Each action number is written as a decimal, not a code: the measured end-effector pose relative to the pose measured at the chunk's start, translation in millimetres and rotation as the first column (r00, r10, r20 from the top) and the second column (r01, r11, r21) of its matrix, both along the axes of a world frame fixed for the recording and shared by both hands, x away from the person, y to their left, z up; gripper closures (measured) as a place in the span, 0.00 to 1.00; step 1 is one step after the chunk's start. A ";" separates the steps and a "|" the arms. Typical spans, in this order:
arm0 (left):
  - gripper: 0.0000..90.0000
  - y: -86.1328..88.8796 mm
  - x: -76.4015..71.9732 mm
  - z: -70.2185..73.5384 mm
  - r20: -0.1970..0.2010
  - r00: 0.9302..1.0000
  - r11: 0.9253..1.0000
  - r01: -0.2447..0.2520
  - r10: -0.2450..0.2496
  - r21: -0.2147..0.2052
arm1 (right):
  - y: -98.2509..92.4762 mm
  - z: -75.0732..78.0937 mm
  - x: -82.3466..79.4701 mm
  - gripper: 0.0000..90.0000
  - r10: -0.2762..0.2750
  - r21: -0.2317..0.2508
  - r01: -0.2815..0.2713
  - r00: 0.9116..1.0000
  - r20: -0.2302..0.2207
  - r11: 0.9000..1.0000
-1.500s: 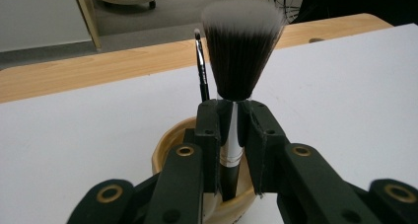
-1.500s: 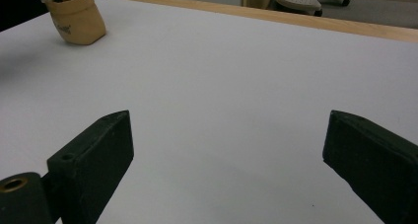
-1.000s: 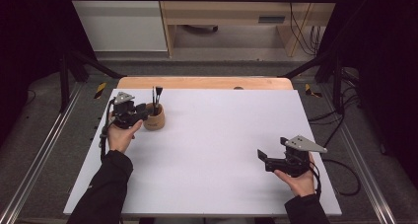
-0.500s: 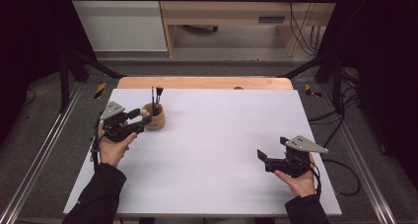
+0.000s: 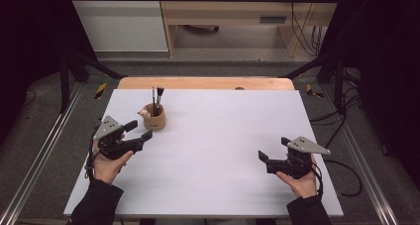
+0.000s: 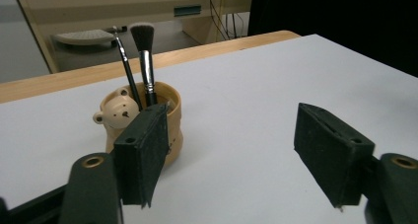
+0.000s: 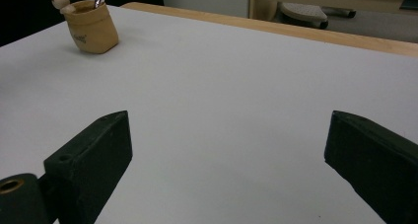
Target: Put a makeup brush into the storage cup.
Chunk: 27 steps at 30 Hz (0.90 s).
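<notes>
Bear-faced cup (image 5: 154, 117) is standing near the table's (image 5: 223, 150) far left, holding two brushes (image 6: 140, 61); their lower handles are hidden inside. Left gripper (image 5: 139, 130), jaws just opening with nothing between, is sitting just beside it, apparently apart. Right gripper (image 5: 271, 153) is gaping wide.

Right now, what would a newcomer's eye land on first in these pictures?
The tan bear-faced cup with two brushes upright in it, alone at the far left of the white table. The left gripper hangs just short of it, jaws open on nothing; the right gripper sits open near the right edge.
</notes>
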State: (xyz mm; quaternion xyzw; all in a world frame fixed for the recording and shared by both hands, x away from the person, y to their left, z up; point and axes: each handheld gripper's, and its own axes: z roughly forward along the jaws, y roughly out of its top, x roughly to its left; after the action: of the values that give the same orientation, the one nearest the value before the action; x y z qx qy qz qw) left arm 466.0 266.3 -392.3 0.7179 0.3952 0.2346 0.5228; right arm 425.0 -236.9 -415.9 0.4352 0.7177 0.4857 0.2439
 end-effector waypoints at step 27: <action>0.14 7.2 -35.3 -22.5 -0.002 0.998 0.998 0.056 -0.056 0.025 | 0.6 0.6 -2.1 0.05 0.005 -0.001 -0.005 1.000 0.004 1.000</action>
State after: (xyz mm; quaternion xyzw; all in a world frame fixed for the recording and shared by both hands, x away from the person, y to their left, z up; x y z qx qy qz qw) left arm 430.7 273.5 -414.9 0.7352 0.3723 0.2244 0.5201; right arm 422.9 -236.2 -415.3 0.4322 0.7188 0.4867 0.2443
